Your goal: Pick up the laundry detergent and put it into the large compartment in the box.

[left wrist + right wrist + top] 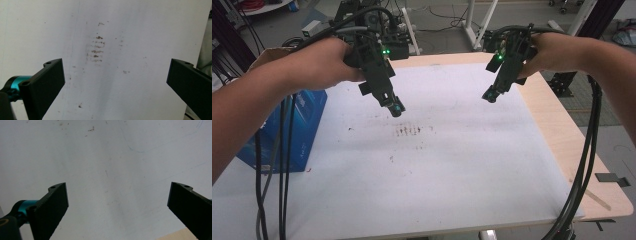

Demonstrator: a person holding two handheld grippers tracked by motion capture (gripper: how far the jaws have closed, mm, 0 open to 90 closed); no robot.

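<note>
Holding the left claw [395, 107] and right claw [490, 95] wide open and empty above the desk [452, 165], I risk smearing its brown stain [408, 131] on descent.

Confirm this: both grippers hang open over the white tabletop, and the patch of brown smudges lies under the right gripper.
Not quite. The patch of brown smudges lies under the left gripper, as the left gripper view shows. Both it and the right gripper do hang open over the white tabletop.

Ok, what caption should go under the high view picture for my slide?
Two open hand-held grippers, left and right, hover above a stained white table beside a blue box.
</note>
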